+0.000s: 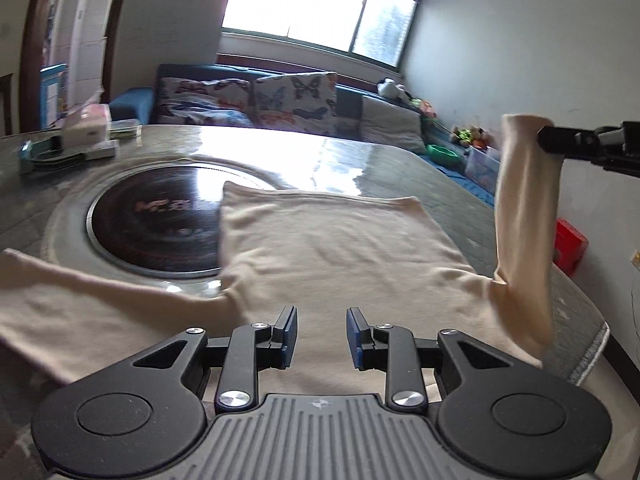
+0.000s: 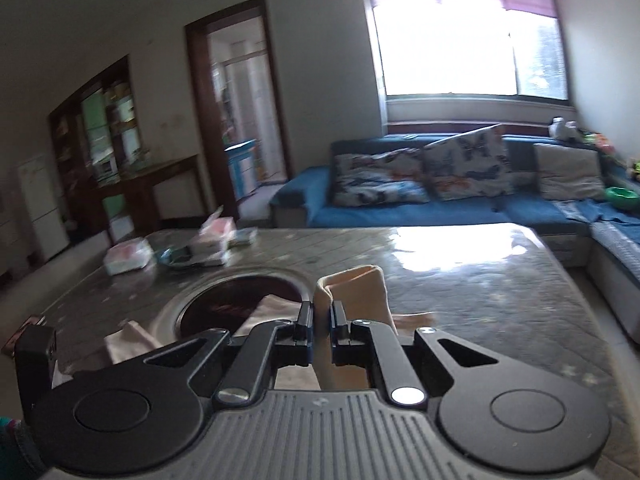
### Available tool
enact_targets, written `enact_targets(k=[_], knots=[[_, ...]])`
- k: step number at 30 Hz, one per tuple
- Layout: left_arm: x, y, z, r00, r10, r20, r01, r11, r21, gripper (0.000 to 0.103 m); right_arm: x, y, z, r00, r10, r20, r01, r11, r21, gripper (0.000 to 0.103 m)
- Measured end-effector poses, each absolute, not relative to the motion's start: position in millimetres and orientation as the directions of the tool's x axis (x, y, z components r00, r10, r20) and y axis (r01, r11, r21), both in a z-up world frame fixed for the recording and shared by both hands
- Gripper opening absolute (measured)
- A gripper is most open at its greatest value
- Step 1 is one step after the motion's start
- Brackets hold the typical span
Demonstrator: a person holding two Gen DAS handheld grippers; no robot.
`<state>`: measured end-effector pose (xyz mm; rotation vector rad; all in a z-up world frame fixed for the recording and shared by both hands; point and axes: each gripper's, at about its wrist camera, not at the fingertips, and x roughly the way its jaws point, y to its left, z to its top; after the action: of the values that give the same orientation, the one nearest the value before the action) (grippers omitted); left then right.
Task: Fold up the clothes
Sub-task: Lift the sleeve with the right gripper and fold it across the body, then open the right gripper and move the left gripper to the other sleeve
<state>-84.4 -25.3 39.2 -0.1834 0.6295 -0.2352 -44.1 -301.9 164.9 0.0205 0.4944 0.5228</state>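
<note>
The right gripper (image 2: pixel 321 330) is clamped on a lifted sleeve (image 1: pixel 524 216), hung vertically at frame right; the left gripper (image 1: pixel 322 338) is held parted, empty, above the shirt (image 1: pixel 340 248).

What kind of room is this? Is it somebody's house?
Most likely a home living room. A blue sofa with butterfly cushions sits under a big window, and a beige shirt is spread on a table with a built-in cooktop. The right gripper lifts one sleeve.
</note>
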Motion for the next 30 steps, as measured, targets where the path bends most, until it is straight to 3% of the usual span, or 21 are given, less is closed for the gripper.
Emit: enact_targets(k=[11, 16, 24, 30], knots=[[-97.8, 2.0, 32.2, 0.799, -0.206, -0.565, 0.076, 0.967, -0.245, 0.03, -41.2, -226.7, 111.4, 0.552, 0.594, -0.586, -0.622, 0.761, 0.185, 0.013], [-103.5, -2.6, 42.2, 0.814, -0.199, -0.545, 0.105, 0.974, -0.2, 0.031, -42.3, -244.4, 105.1, 0.586, 0.53, -0.614, -0.595, 0.795, 0.118, 0.013], [-96.2, -22.8, 38.0, 0.801, -0.206, -0.562, 0.144, 0.978, -0.152, 0.031, -35.7, -315.7, 62.9, 0.641, 0.291, -0.711, -0.427, 0.904, -0.015, 0.018], [-83.9, -13.1, 29.3, 0.792, -0.139, -0.595, 0.069, 0.988, -0.139, 0.032, -28.4, -333.9, 46.5, 0.623, 0.329, -0.71, -0.419, 0.906, 0.052, 0.022]])
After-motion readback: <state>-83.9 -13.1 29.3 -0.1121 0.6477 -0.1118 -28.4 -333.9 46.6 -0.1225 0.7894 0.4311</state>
